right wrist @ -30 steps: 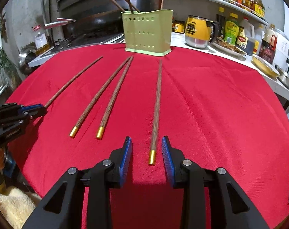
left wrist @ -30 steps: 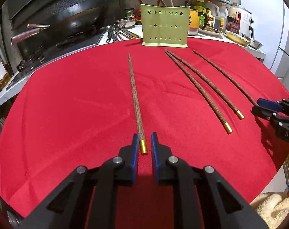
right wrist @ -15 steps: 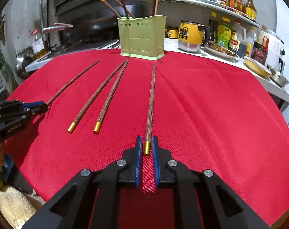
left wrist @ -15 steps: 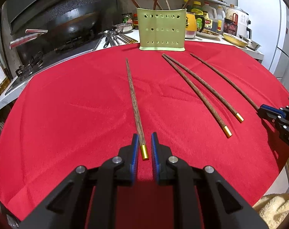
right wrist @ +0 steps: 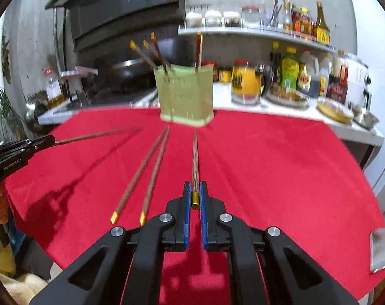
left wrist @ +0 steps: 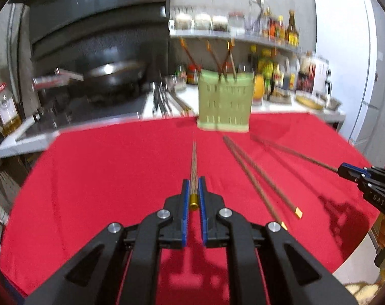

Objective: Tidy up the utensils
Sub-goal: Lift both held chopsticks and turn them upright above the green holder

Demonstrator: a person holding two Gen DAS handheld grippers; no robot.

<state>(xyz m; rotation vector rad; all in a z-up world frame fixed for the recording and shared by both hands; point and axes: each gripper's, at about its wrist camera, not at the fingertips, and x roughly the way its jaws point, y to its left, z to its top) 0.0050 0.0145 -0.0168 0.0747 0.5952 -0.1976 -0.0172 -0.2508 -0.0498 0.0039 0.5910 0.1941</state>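
My left gripper (left wrist: 194,186) is shut on a brown chopstick (left wrist: 194,162) near its gold cap and holds it lifted, tip toward the green holder (left wrist: 224,103). My right gripper (right wrist: 195,189) is shut on another chopstick (right wrist: 195,157), also lifted and aimed at the green holder (right wrist: 186,94). Two chopsticks (right wrist: 146,172) lie side by side on the red cloth (right wrist: 268,167) between the grippers; they also show in the left wrist view (left wrist: 258,180). The holder has several chopsticks standing in it.
A wok and stove (left wrist: 111,76) stand behind the table at the left. Bottles and jars (right wrist: 294,76) crowd the counter and shelf at the back right. A yellow mug (right wrist: 246,84) stands beside the holder. The table edge runs close below both grippers.
Both grippers have lifted their chopsticks off the cloth and tilted up, so the view now looks level at the holder. The right gripper closed on its chopstick one second to half a second ago.
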